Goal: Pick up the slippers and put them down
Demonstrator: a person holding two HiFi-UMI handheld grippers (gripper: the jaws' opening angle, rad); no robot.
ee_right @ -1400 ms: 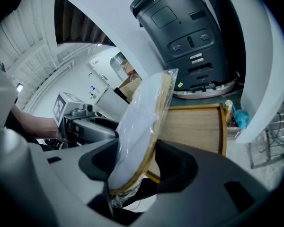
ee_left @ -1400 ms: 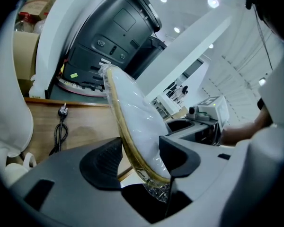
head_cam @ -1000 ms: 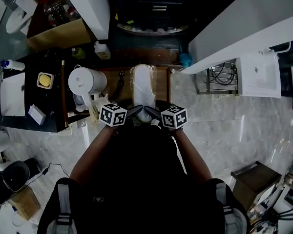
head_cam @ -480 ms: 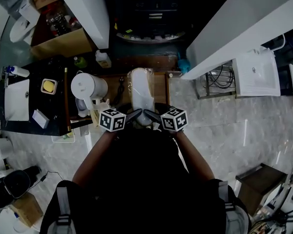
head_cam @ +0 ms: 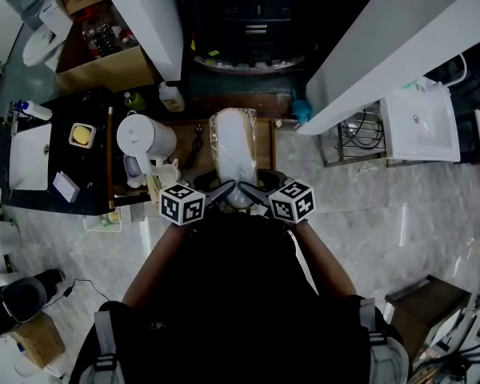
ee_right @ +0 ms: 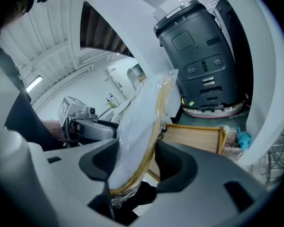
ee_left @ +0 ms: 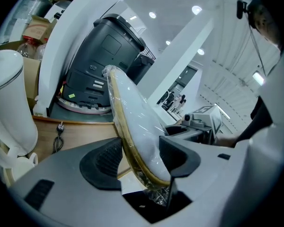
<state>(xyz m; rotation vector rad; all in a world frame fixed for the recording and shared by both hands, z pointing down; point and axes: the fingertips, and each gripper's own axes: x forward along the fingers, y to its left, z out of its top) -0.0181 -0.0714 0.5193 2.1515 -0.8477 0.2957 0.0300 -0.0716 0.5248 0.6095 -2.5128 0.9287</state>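
Head view: plastic-wrapped slippers lying lengthwise over the wooden counter; white kettle just beside on the left; left tool and right tool both at the pack's near end.

Left gripper view: left tool clamped on the slippers, pads pressing the wrap from either side; pack tilting up toward a dark machine.

Right gripper view: right tool clamped on the same slippers, edge-on between the pads; counter behind.
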